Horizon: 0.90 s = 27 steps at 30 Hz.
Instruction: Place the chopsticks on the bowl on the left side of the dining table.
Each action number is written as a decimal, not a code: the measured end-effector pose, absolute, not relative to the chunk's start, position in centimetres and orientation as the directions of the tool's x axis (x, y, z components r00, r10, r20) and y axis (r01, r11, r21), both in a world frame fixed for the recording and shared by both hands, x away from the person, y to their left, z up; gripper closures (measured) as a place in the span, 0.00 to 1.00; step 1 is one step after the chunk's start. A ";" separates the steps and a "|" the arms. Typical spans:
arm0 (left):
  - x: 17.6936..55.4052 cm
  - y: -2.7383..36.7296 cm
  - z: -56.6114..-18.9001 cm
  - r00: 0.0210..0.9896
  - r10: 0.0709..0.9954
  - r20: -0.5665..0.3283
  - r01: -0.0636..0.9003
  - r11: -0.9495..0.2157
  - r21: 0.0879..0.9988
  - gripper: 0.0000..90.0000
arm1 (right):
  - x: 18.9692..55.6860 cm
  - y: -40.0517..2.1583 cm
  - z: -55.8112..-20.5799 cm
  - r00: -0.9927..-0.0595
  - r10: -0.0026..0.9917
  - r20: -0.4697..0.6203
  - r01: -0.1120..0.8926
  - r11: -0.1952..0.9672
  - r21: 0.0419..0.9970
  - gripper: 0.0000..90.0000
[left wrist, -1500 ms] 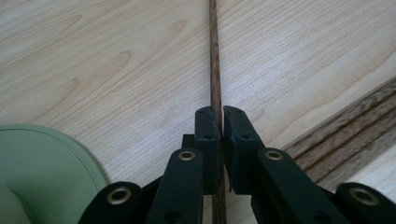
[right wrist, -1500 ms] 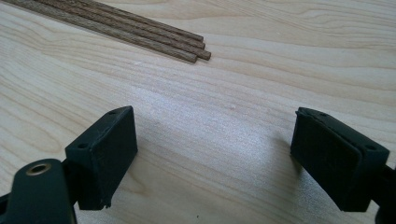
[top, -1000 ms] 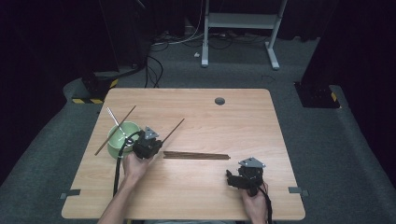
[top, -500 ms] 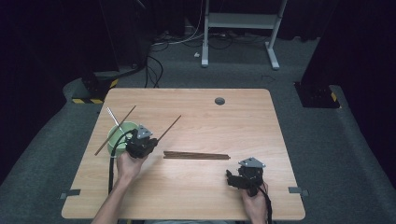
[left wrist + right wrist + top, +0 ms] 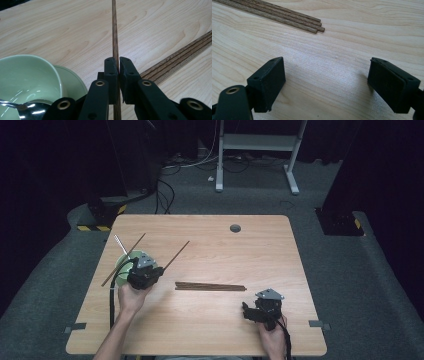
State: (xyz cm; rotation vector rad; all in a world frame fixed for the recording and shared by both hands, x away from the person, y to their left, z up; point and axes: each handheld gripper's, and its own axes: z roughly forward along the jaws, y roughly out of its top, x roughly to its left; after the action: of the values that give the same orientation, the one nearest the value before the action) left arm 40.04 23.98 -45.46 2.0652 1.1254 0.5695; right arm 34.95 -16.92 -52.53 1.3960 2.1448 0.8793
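My left gripper (image 5: 156, 270) is shut on one brown wooden chopstick (image 5: 176, 255), which points up and right over the table. In the left gripper view the jaws (image 5: 119, 62) pinch the chopstick (image 5: 115, 35) just right of a green bowl (image 5: 27, 75) that holds a metal spoon (image 5: 25, 110). The bowl (image 5: 125, 265) lies under my left hand, with another chopstick (image 5: 136, 244) leaning across it. A bundle of chopsticks (image 5: 210, 286) lies flat at mid-table. My right gripper (image 5: 252, 311) rests open near the front right, its jaws (image 5: 327, 82) wide apart over bare wood short of the bundle's ends (image 5: 287, 17).
The wooden table (image 5: 250, 250) has a round cable hole (image 5: 235, 228) near its far edge. A spoon handle (image 5: 120, 244) sticks out of the bowl to the upper left. Dark carpet, cables and a white desk frame (image 5: 260, 150) lie beyond the table.
My left gripper has lifted a little and shifted left toward the bowl, carrying the chopstick with it. The right gripper has stayed where it was.
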 end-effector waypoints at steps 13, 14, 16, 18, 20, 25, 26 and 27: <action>39.5 24.4 -44.7 0.513 0.855 0.081 0.533 -0.391 0.750 0.94 | 34.9 -16.9 -52.5 -0.399 0.917 -0.015 0.643 0.291 0.709 0.16; 39.5 24.5 -44.6 0.512 0.855 0.082 0.534 -0.391 0.750 0.94 | 34.9 -16.9 -52.5 -0.399 0.917 -0.015 0.643 0.291 0.709 0.16; 39.5 24.7 -44.3 0.511 0.856 0.084 0.529 -0.390 0.754 0.94 | 34.9 -16.9 -52.5 -0.399 0.917 -0.015 0.643 0.291 0.709 0.16; 39.4 25.0 -44.0 0.508 0.858 0.072 0.527 -0.376 0.762 0.94 | 34.9 -16.9 -52.5 -0.399 0.917 -0.015 0.643 0.291 0.709 0.16; 39.4 25.3 -43.8 0.503 0.862 0.066 0.525 -0.366 0.768 0.94 | 34.9 -16.9 -52.5 -0.399 0.917 -0.015 0.642 0.291 0.709 0.16; 39.1 26.0 -43.4 0.484 0.872 0.075 0.516 -0.354 0.780 0.94 | 34.9 -16.9 -52.5 -0.399 0.917 -0.015 0.643 0.291 0.709 0.16; 39.1 26.3 -43.3 0.480 0.874 0.077 0.520 -0.354 0.777 0.94 | 34.9 -16.9 -52.5 -0.399 0.917 -0.016 0.642 0.291 0.709 0.16; 39.1 26.6 -43.2 0.474 0.877 0.084 0.525 -0.358 0.772 0.94 | 34.9 -16.9 -52.5 -0.398 0.917 -0.015 0.643 0.291 0.709 0.16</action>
State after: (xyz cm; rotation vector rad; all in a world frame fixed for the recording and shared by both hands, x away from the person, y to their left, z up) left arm 39.10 26.58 -43.20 2.0333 1.1581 0.6530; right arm 34.94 -16.91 -52.53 1.3964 2.1440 0.8787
